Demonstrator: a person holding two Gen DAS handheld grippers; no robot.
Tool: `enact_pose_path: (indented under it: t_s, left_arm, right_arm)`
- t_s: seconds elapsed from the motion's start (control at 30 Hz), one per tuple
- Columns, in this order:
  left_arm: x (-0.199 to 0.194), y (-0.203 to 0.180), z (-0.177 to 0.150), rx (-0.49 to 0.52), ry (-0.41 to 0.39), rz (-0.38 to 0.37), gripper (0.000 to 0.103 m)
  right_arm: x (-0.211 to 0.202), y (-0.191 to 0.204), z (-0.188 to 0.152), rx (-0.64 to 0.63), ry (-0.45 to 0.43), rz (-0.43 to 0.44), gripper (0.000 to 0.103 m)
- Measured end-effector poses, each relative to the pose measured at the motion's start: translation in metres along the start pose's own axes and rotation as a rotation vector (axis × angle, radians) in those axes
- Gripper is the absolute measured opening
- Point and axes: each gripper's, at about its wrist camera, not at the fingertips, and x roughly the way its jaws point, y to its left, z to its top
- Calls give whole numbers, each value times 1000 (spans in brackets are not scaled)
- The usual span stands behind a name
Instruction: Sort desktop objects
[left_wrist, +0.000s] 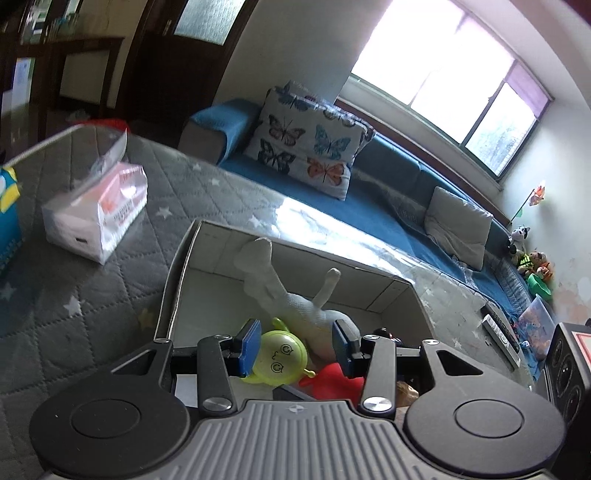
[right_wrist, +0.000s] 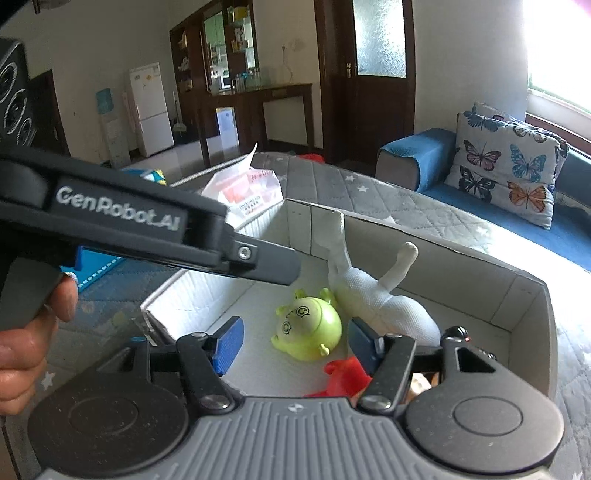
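A white cardboard box stands on the grey quilted table. Inside lie a lime-green round toy with a face, a white plush animal with legs up and a red toy. My left gripper is open above the box, jaws wide apart over the green toy, holding nothing. My right gripper is open too, above the box's near edge, empty. The left gripper's body crosses the right wrist view at left.
A tissue pack lies on the table beyond the box. A blue item is at the far left. A blue sofa with a butterfly pillow runs behind the table. A black appliance stands at right.
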Motion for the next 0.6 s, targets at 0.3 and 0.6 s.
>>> enact_pose_path:
  t_s: [0.3, 0.6]
  left_arm:
    - [-39, -22, -21, 96, -88, 47, 45]
    - [-68, -39, -48, 137, -128, 40, 45]
  right_arm:
    - [-42, 7, -19, 5, -70, -30, 83]
    - [-83, 9, -43, 56, -137, -66, 96]
